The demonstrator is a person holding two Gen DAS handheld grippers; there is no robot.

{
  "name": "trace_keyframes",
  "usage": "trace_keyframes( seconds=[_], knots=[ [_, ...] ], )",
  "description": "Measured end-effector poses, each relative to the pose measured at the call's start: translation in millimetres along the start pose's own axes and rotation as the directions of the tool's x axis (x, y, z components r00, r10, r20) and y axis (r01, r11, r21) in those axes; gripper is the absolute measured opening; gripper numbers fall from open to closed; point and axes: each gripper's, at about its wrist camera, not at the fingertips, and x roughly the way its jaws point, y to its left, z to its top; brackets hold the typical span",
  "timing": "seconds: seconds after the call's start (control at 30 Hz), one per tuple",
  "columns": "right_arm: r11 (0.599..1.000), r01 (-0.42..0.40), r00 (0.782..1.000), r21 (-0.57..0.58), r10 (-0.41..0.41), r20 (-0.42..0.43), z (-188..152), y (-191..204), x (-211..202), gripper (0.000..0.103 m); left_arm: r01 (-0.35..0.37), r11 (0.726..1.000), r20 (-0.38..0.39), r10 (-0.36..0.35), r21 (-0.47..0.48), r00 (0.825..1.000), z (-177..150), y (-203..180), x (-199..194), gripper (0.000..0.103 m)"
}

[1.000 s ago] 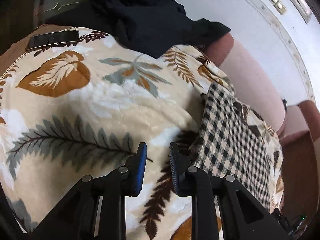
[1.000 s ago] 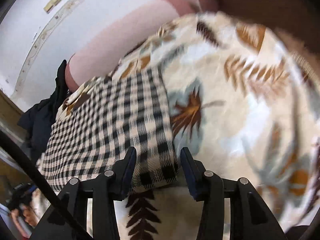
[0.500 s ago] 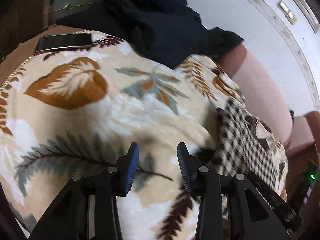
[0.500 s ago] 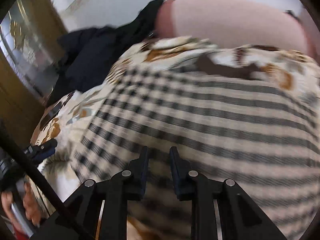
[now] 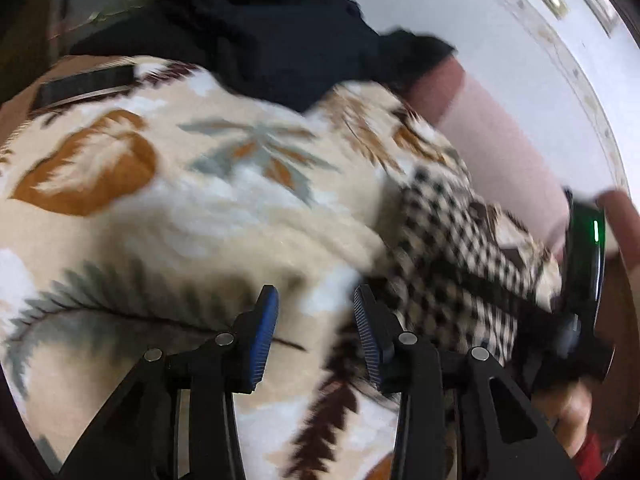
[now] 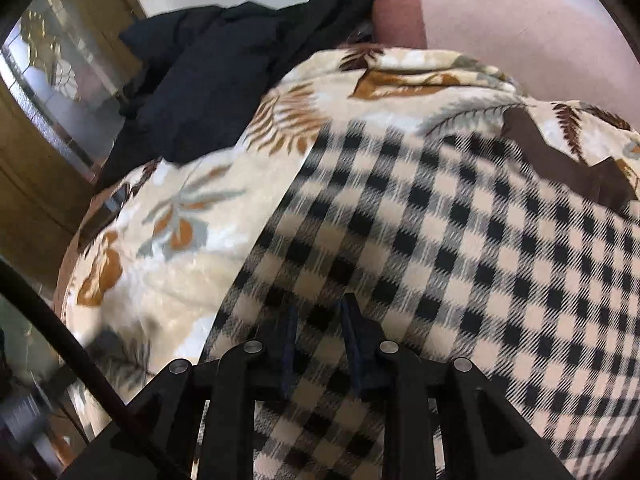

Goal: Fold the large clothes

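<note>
Down on the leaf-print blanket (image 5: 168,220), the left gripper (image 5: 316,320) hovers with its blue-padded fingers (image 5: 262,332) spread wide and nothing between them. A stretch of bare blanket lies ahead of it and off to its left, reaching up to a dark phone (image 5: 86,82) near the far edge.

To the right lies the checked garment (image 6: 460,232), cream and black, spread flat on the same blanket. Its left edge runs diagonally from the near side up towards the back, with a dark brown collar (image 6: 560,164) at the far end. In the left view this garment (image 5: 452,248) sits just beside the open gripper, its near edge close to the right-hand finger but blurred, so I cannot tell if they touch.

The right gripper (image 6: 316,344) is pressed down into the checked cloth near that left edge. Its fingers (image 6: 358,344) are drawn close with a ridge of fabric bunched between them, so it looks to be pinching the garment. In the left view the same tool (image 5: 580,280) shows as a black body with a green light.

A heap of black clothing (image 6: 208,64) crowds the far left corner of the blanket, overlapping its edge. Behind everything runs a pink padded backrest (image 6: 520,16), closing off the far side.
</note>
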Motion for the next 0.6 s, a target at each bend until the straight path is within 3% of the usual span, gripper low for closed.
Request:
trace_keyframes(
  seconds=[0.13,0.27,0.37,0.5,0.6],
  knots=[
    [0.998,0.052,0.999,-0.021,-0.052,-0.010,22,-1,18,0.026,-0.028,0.997,-0.086,0.033,0.069,0.996,-14,-21,26,0.037],
    [0.997,0.082,0.996,-0.016,-0.082,-0.025,45,-9,41,0.026,-0.097,0.990,-0.118,0.109,0.105,0.987,-16,-26,45,0.037],
    [0.994,0.109,0.994,-0.021,-0.110,-0.028,57,-11,53,0.026,-0.115,0.986,-0.113,0.128,0.118,0.985,-14,-27,50,0.037],
    [0.996,0.088,0.995,-0.002,-0.088,0.041,53,-16,21,0.028,-0.133,0.981,-0.103,0.148,0.139,0.984,-15,-30,52,0.038],
    [0.999,0.025,0.997,0.034,-0.027,0.078,31,-40,-21,0.040,-0.139,0.979,-0.098,0.155,0.146,0.983,-17,-30,50,0.039]
  ],
)
